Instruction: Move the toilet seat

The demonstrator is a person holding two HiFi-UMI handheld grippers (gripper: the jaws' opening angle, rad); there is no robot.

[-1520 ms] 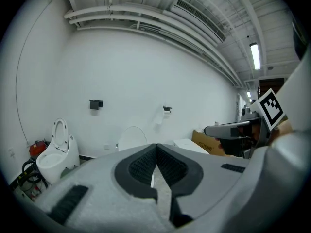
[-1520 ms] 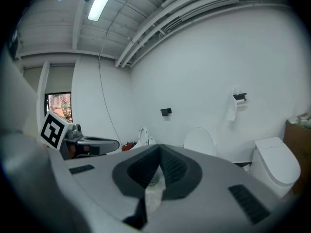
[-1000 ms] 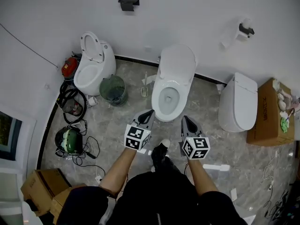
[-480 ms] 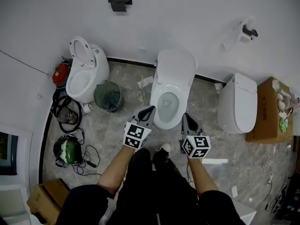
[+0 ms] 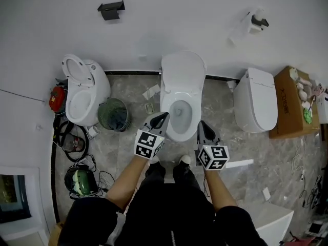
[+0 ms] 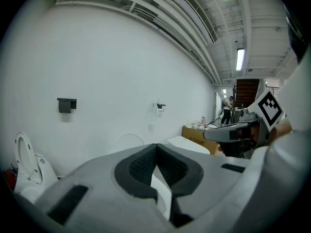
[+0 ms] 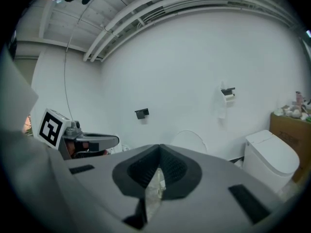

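Toilet seat (image 5: 192,106) between left gripper (image 5: 163,116) and right gripper (image 5: 201,125) — both closed, empty

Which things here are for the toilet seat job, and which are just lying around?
For the job:
middle toilet
left gripper, shut, empty
right gripper, shut, empty

Just lying about:
left toilet
right toilet
green bin
cardboard box

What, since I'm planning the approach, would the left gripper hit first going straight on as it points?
Probably the raised lid of the middle toilet. The left gripper, jaws shut, aims across that toilet toward the lid. Its height is unclear, so it might pass lower.
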